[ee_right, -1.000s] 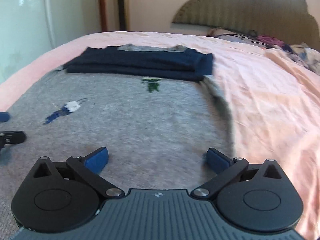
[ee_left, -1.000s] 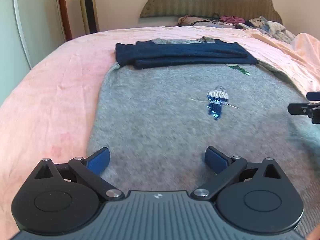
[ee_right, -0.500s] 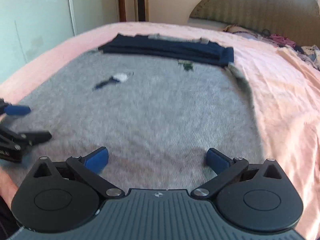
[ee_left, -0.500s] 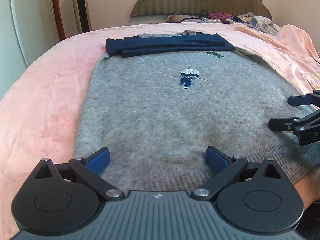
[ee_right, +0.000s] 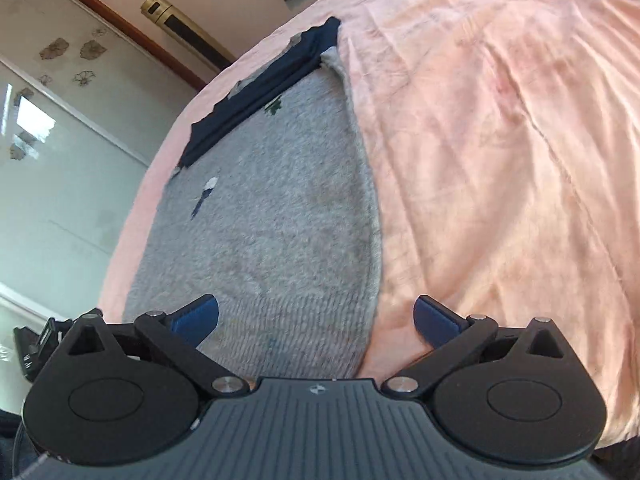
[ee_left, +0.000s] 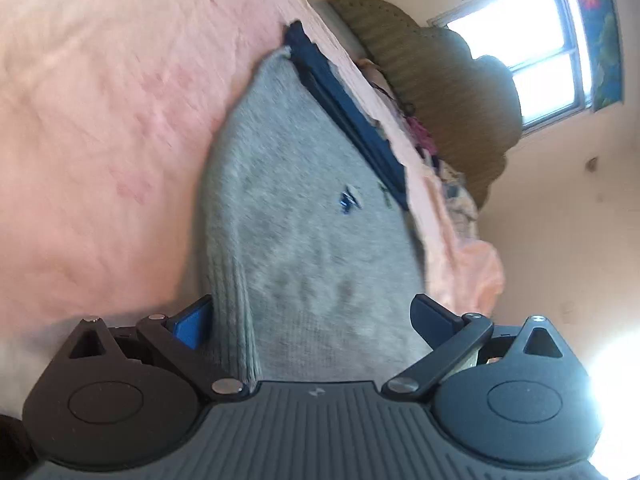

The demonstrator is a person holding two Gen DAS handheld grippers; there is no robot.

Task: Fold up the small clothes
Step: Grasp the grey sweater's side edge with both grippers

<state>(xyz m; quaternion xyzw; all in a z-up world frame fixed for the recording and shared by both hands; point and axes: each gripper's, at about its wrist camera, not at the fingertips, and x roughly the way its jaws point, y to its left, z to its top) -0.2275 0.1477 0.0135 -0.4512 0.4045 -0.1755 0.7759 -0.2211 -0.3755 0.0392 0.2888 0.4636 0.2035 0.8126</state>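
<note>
No container shows in either of your views; the grey sweater (ee_left: pixel 304 216) lies flat on the pink bedspread (ee_left: pixel 92 128), with its navy sleeves (ee_left: pixel 352 112) folded across the far end.

Your left tongs (ee_left: pixel 312 322) stand wide open and hold nothing. The ribbed hem corner runs down between the fingers, close against the blue pad at 9 o'clock, but you cannot tell whether the pad touches the knit. Your right tongs (ee_right: pixel 316 320) are spread just as wide, also holding nothing. The sweater's (ee_right: pixel 272 216) hem and side edge pass between the fingers, and the pad at 3 o'clock sits over bare bedspread (ee_right: pixel 500 140).

Both views are tilted hard and slightly blurred. The small embroidered figure (ee_left: pixel 350 202) on the chest is too smeared to read. In the right view, a dark green mark (ee_right: pixel 273 106) near the sleeves (ee_right: pixel 260 92) is equally unclear. The near hem disappears under each tong body. A black piece of gear (ee_right: pixel 36 348) is cut off at 9 o'clock in the right view.

Around the bed, the left view shows an olive padded headboard (ee_left: pixel 452 92) at 1 o'clock, loose clothes heaped below it, cream walls and a bright window (ee_left: pixel 524 52). The right view has frosted wardrobe doors (ee_right: pixel 60 152) with flower prints at 10 o'clock and a gold tower unit (ee_right: pixel 184 32) at 11 o'clock.
</note>
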